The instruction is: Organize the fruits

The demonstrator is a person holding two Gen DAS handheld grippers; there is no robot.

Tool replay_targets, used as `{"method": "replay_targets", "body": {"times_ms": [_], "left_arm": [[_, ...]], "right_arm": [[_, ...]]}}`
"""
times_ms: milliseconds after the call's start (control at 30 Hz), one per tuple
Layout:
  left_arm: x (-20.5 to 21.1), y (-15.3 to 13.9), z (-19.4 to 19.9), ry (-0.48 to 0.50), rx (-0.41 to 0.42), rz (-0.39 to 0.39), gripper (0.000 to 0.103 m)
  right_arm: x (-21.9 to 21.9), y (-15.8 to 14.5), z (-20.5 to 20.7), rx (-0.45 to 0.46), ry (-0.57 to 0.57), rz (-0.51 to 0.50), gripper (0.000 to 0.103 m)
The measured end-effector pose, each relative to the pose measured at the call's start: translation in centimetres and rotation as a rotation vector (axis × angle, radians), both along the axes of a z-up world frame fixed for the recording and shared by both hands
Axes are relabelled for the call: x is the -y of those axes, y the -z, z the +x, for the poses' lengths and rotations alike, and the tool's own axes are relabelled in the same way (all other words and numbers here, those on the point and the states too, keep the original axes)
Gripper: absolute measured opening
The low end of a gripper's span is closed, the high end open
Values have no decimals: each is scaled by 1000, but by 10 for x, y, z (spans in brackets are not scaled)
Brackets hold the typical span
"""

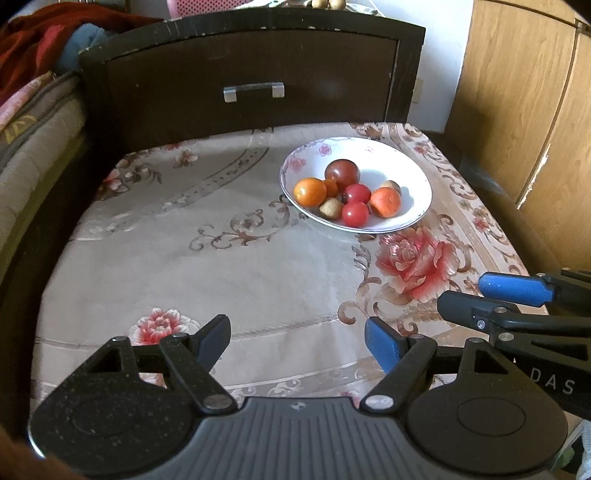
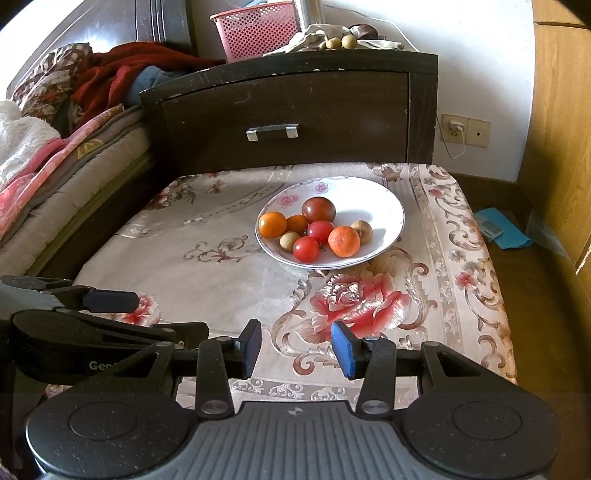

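Note:
A white floral plate (image 1: 413,173) (image 2: 384,206) sits on the flowered tablecloth, holding several small fruits: a dark red tomato (image 1: 342,171) (image 2: 318,209), two red cherry tomatoes (image 1: 355,213) (image 2: 306,249), orange citrus fruits (image 1: 385,201) (image 2: 344,240) and pale longans (image 1: 330,208) (image 2: 289,240). My left gripper (image 1: 301,341) is open and empty near the table's front edge, well short of the plate. My right gripper (image 2: 297,349) is open and empty too, just right of the left one; its fingers (image 1: 513,288) show in the left wrist view.
A dark bedside cabinet (image 2: 295,122) with a drawer handle stands behind the table; two longans (image 2: 341,42) and a pink basket (image 2: 255,29) sit on top. A bed with blankets (image 2: 55,155) lies left. A wooden wardrobe (image 1: 524,92) stands right, with a blue item (image 2: 498,229) on the floor.

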State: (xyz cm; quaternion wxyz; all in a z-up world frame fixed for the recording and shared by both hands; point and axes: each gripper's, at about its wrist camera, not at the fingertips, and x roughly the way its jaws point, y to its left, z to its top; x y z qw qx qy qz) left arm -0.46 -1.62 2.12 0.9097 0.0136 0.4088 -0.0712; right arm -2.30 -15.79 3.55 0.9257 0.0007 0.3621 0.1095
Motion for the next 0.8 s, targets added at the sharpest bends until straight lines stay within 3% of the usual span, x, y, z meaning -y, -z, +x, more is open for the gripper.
{"method": "replay_targets", "body": {"times_ms": [167, 433, 800], "left_arm": [[1, -2, -6, -18, 25, 39, 93], [2, -4, -13, -21, 45, 65, 93], [1, -4, -19, -24, 49, 57, 93]], "right_arm": [[-2, -1, -4, 3, 2, -2, 38], [-2, -1, -7, 6, 4, 1, 38], [-2, -3, -15, 10, 4, 5, 38]]}}
